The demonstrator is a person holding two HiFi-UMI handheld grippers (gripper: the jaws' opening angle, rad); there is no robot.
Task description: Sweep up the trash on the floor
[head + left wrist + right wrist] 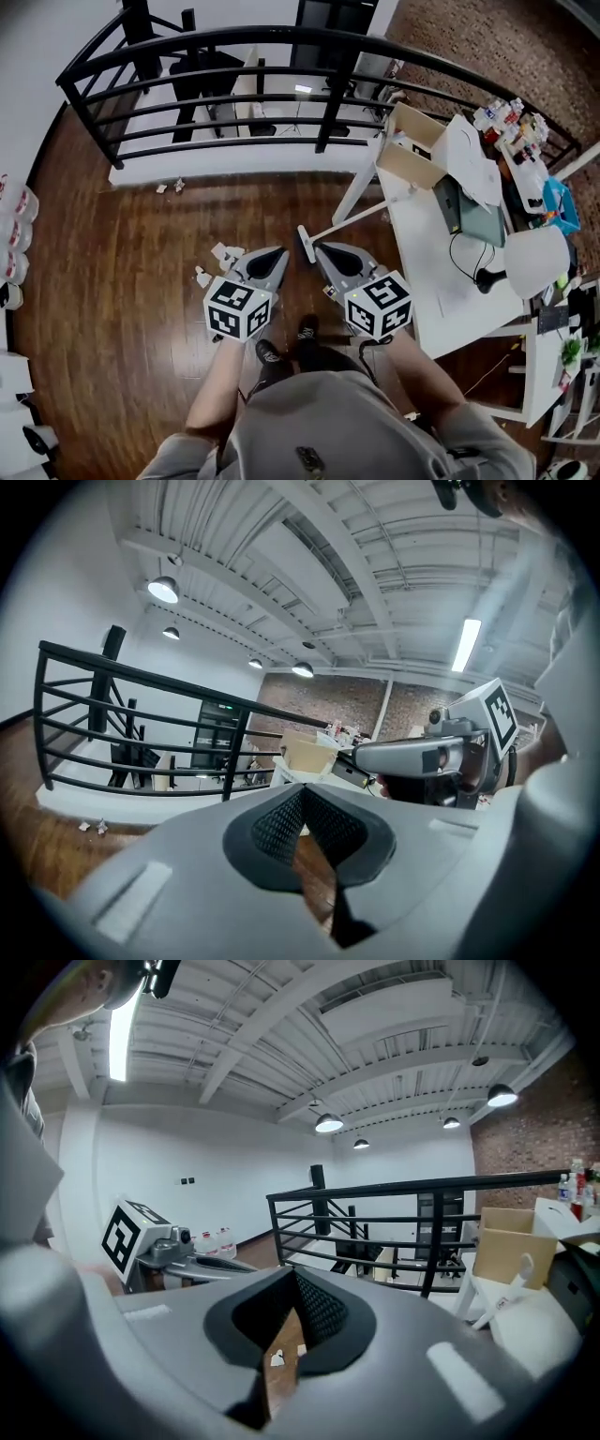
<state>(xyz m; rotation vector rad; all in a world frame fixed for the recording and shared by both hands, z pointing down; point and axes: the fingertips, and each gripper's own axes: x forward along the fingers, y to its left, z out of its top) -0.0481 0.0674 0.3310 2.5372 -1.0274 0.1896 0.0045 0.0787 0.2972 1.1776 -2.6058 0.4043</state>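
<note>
My L gripper (pixel 279 251) and R gripper (pixel 323 249): grey plastic, black ribbed pads, jaws pressed together, nothing between. ~3 crumpled white paper scraps (pixel 223 253) on glossy dark wood floor (pixel 112 281) just left of L tip. 2 more scraps (pixel 170 187) lie at base of black railing (pixel 281 42).

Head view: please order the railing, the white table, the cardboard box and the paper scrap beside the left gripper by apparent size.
1. railing
2. table
3. box
4. scrap
The table stands nearer the camera than the scrap on the floor, so true sizes stay unsure.
</note>
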